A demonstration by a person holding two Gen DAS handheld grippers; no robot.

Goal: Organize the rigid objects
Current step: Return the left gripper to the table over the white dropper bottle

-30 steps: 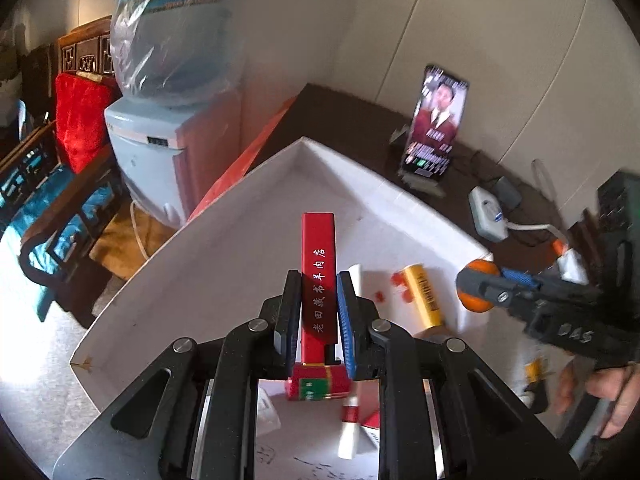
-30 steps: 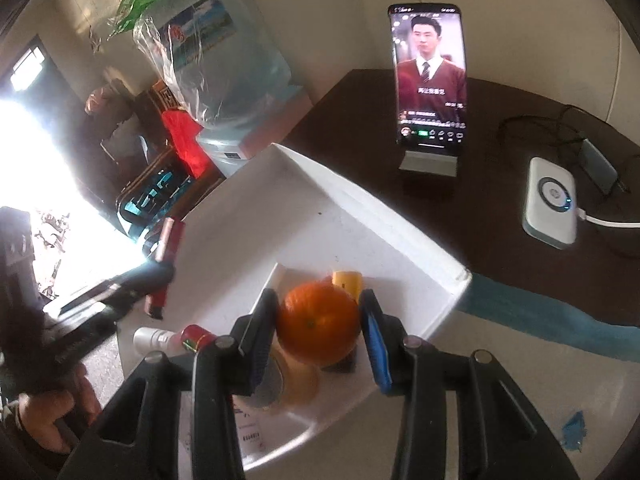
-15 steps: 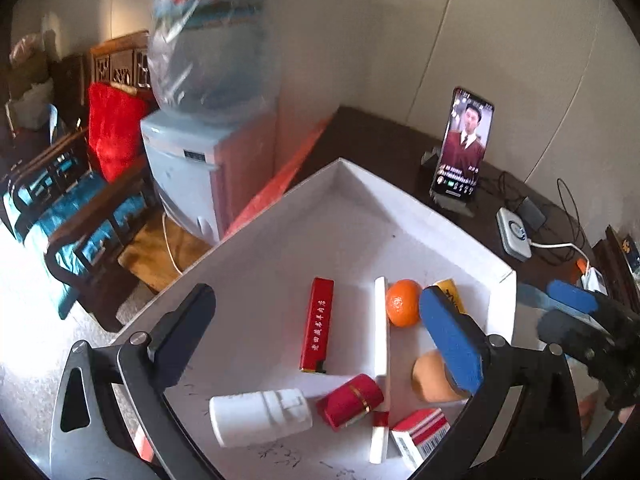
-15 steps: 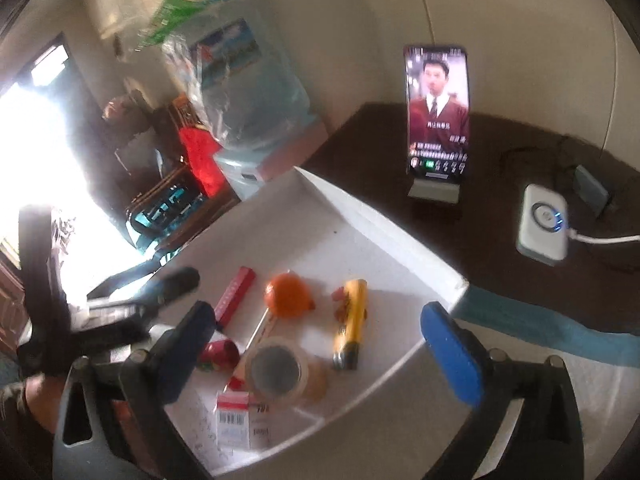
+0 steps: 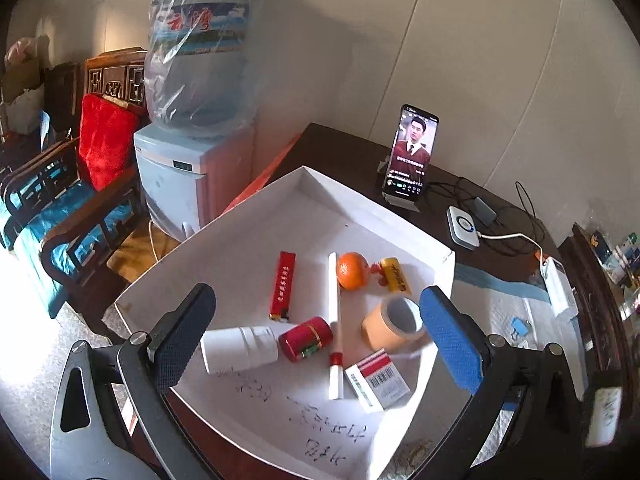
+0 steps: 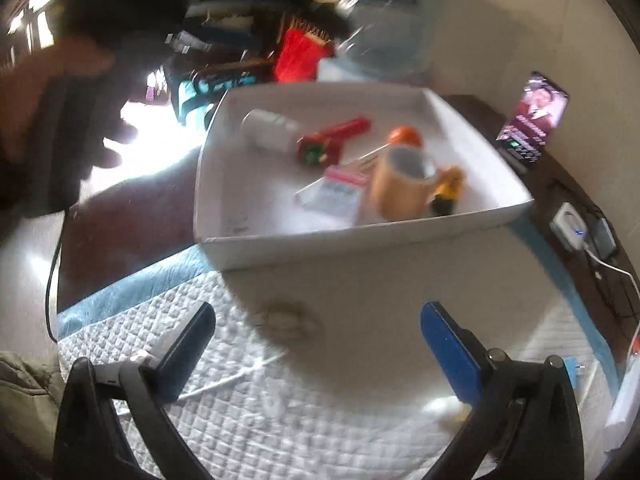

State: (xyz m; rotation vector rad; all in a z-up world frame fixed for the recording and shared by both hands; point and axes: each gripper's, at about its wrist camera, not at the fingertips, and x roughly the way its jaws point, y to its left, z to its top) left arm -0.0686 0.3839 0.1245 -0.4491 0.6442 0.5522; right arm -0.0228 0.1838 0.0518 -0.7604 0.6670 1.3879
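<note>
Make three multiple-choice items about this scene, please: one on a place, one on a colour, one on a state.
1. Where does the orange lie?
A. in the white tray
B. on the dark table beside the phone
C. on the quilted cloth

2. What colour is the lighter?
A. blue
B. red
C. green

3. How does the left gripper stand?
A. shut on the lighter
B. shut on the orange
C. open, holding nothing

Answers:
1. A: the orange rests on the floor of the tray, between the white stick and the yellow tube.
2. B: the long flat lighter is red with pale characters.
3. C: its two fingers stand wide apart above the tray, and nothing is clamped between them.
</note>
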